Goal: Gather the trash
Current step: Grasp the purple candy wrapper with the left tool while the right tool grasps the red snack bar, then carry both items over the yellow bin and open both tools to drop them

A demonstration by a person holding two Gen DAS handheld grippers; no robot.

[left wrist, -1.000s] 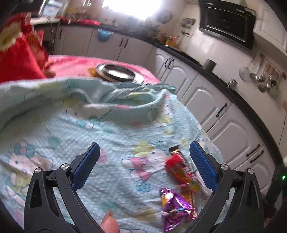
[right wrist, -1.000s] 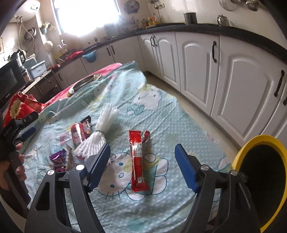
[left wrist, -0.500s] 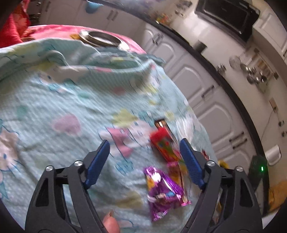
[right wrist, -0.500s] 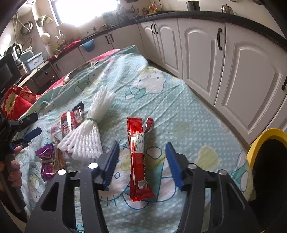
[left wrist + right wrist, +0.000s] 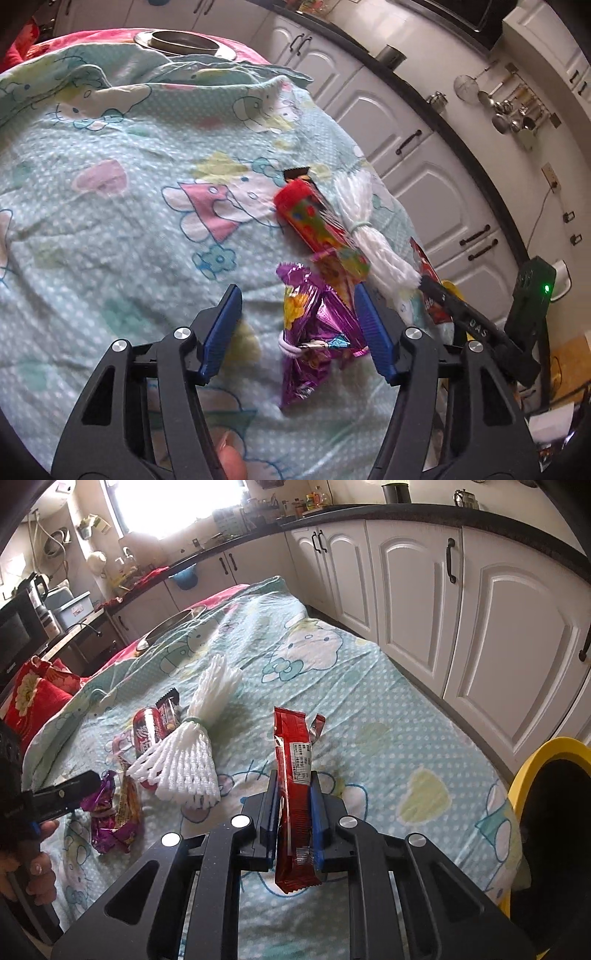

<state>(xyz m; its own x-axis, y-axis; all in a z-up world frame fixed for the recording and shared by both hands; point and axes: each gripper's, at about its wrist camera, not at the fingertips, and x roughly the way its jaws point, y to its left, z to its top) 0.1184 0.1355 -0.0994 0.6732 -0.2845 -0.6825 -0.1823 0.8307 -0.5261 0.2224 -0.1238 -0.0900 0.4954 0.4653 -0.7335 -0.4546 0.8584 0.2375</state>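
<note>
Already the right gripper [image 5: 293,805] has its jaws closed on the long red wrapper [image 5: 293,775], pinched flat across its middle just above the bedsheet [image 5: 388,709]. Light, thin and crinkly, it will likely flop. The left gripper [image 5: 297,317] straddles the purple wrapper [image 5: 314,332], jaws open.

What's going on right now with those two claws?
Right gripper shut on red wrapper. Left gripper open around purple wrapper. Yellow bin nearby, path unobstructed.
</note>
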